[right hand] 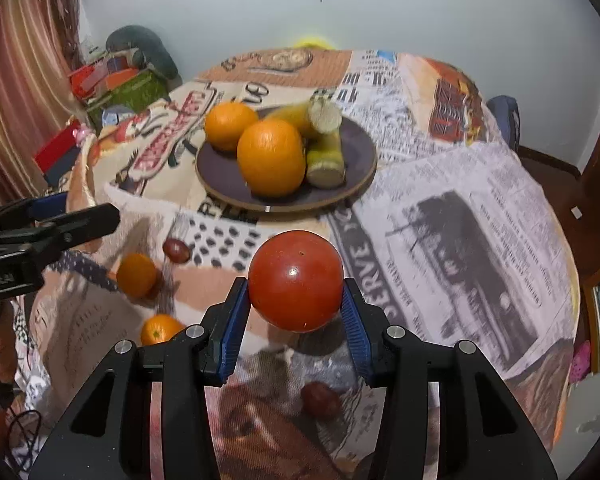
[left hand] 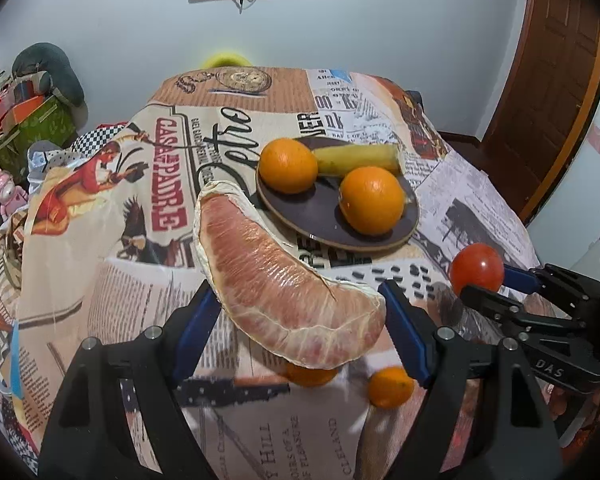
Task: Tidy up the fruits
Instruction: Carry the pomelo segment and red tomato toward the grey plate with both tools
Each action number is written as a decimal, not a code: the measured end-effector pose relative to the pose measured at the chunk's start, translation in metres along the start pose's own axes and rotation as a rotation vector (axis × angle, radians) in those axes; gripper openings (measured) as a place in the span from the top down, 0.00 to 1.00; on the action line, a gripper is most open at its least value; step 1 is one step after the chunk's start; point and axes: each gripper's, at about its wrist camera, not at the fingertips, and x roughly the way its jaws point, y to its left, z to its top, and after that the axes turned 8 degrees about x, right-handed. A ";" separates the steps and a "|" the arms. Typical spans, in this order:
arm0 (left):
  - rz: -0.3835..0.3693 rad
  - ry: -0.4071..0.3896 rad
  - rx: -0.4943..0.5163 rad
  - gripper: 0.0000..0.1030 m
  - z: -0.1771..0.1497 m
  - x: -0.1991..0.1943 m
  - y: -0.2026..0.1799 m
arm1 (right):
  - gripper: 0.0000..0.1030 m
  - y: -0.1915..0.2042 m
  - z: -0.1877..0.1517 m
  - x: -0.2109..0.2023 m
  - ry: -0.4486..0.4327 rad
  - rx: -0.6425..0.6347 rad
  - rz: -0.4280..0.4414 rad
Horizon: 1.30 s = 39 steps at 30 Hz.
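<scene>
Above the worktop (right hand: 480, 208), both fruits are already off the cloth: the left hand-held gripper (left hand: 300, 312) pinches a peeled pomelo wedge (left hand: 276, 276) between its blue pads, and the right hand-held gripper (right hand: 296, 304) clamps a tomato (right hand: 296, 280) by its sides. The step in hand looks like the carry to the plate (right hand: 220, 172), which sits further back and already bears two oranges (right hand: 270, 156) and two cut cane-like pieces (right hand: 324, 156) — room is tight. Next, each load probably needs lowering onto a bare patch of plate, the near left rim being freest, without knocking an orange off. Small oranges (right hand: 136, 274) and dark round fruits (right hand: 176, 250) are yet to be gathered — likely later trips.
</scene>
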 end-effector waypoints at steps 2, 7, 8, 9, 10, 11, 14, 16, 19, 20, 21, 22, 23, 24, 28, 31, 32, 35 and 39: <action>-0.001 -0.005 0.004 0.22 0.006 0.003 -0.001 | 0.59 -0.002 0.006 -0.002 -0.018 0.004 0.003; -0.006 -0.013 0.010 0.22 0.016 0.010 -0.002 | 0.59 -0.005 0.017 -0.004 -0.048 0.007 0.004; -0.008 -0.014 0.012 0.22 0.018 0.012 -0.002 | 0.59 -0.005 0.019 -0.003 -0.050 0.008 0.005; -0.008 -0.016 0.015 0.22 0.020 0.014 -0.002 | 0.59 -0.006 0.020 -0.002 -0.051 0.010 0.006; -0.009 -0.017 0.018 0.22 0.021 0.015 -0.003 | 0.59 -0.007 0.022 -0.001 -0.053 0.010 0.006; -0.010 -0.019 0.020 0.22 0.024 0.017 -0.003 | 0.59 -0.008 0.023 0.000 -0.054 0.009 0.005; -0.010 -0.024 0.024 0.22 0.032 0.022 -0.002 | 0.59 -0.009 0.028 0.002 -0.066 0.008 0.008; -0.011 -0.029 0.026 0.22 0.038 0.026 -0.002 | 0.59 -0.009 0.032 0.002 -0.075 0.007 0.013; -0.011 -0.040 0.030 0.22 0.051 0.033 -0.001 | 0.59 -0.008 0.040 0.001 -0.096 0.004 0.018; -0.010 -0.043 0.031 0.22 0.054 0.035 -0.001 | 0.59 -0.008 0.042 0.001 -0.101 0.002 0.018; -0.010 -0.045 0.032 0.22 0.058 0.038 0.000 | 0.59 -0.009 0.046 0.002 -0.107 0.001 0.019; -0.010 -0.047 0.032 0.22 0.062 0.041 0.000 | 0.59 -0.009 0.049 0.003 -0.113 0.001 0.021; -0.011 -0.047 0.032 0.22 0.065 0.045 0.001 | 0.59 -0.009 0.052 0.004 -0.119 0.001 0.022; -0.012 -0.045 0.033 0.22 0.069 0.050 0.001 | 0.59 -0.009 0.054 0.005 -0.123 -0.001 0.022; -0.032 -0.018 0.023 0.22 0.078 0.070 0.004 | 0.59 -0.008 0.064 0.008 -0.138 -0.005 0.026; -0.054 0.002 0.001 0.22 0.083 0.084 0.008 | 0.59 -0.008 0.070 0.013 -0.145 -0.009 0.027; -0.056 0.006 -0.003 0.22 0.083 0.086 0.009 | 0.59 -0.008 0.072 0.014 -0.146 -0.009 0.027; -0.073 0.031 -0.015 0.19 0.085 0.098 0.011 | 0.59 -0.007 0.075 0.017 -0.148 -0.011 0.030; -0.077 0.022 -0.023 0.08 0.087 0.103 0.014 | 0.59 -0.007 0.076 0.022 -0.142 -0.011 0.028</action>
